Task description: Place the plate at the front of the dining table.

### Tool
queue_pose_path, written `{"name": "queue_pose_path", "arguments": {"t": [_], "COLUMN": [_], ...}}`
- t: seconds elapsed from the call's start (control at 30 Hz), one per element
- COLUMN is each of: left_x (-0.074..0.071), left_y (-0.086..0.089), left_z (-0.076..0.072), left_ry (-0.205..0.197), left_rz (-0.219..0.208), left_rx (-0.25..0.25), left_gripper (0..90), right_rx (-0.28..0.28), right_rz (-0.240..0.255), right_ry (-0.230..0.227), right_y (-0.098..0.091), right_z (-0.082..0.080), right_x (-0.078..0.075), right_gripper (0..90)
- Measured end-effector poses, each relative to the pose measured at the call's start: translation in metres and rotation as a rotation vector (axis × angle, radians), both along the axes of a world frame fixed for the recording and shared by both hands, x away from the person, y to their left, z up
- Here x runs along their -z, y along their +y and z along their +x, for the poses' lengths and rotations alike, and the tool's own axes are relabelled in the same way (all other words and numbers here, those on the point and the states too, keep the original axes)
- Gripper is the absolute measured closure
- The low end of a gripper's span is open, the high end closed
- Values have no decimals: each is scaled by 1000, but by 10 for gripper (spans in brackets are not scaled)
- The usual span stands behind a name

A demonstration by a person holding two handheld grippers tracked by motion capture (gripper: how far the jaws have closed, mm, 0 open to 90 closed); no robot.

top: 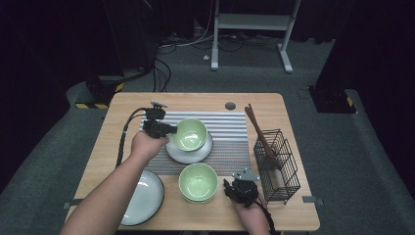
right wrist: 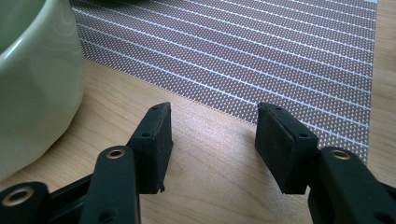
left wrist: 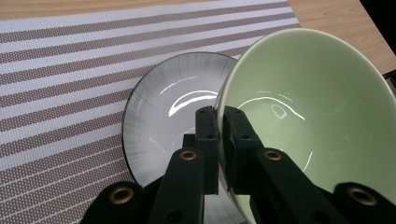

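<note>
My left gripper [top: 172, 129] is shut on the left rim of a pale green bowl [top: 190, 133], which tilts over a white plate with a dark rim [top: 189, 155] on the striped placemat [top: 230, 129]. In the left gripper view its jaws pinch the green bowl's [left wrist: 317, 107] rim just over the plate [left wrist: 163, 121]. A second green bowl [top: 198, 182] stands on the wood near the front edge. My right gripper [top: 229, 187] sits just right of it, open with nothing between the jaws. In the right gripper view that gripper [right wrist: 214, 140] hovers over bare wood, with the second green bowl [right wrist: 32, 88] at left.
A black wire basket [top: 276, 166] holding brown chopsticks [top: 260, 134] stands at the table's right edge. Another white plate with a dark rim [top: 144, 198] lies at the front left under the person's left forearm. A grey disc [top: 230, 105] is set in the table's far edge.
</note>
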State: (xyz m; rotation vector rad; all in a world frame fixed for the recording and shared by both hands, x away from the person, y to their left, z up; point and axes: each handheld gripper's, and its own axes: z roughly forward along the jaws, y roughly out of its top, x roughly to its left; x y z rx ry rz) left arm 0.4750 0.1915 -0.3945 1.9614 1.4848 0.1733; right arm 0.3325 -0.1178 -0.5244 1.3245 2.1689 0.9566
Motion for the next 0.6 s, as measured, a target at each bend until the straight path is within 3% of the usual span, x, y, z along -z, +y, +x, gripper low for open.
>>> {"name": "queue_pose_path", "arguments": {"t": [0.6], "left_x": [6], "left_y": [0], "left_z": [7], "left_ry": [0], "left_rz": [5], "left_rx": [-19], "left_gripper": [852], "right_rx": [0], "right_rz": [-1], "right_ry": [0], "right_y": [0], "right_z": [0], "right_x": [0], "right_gripper": [459]}}
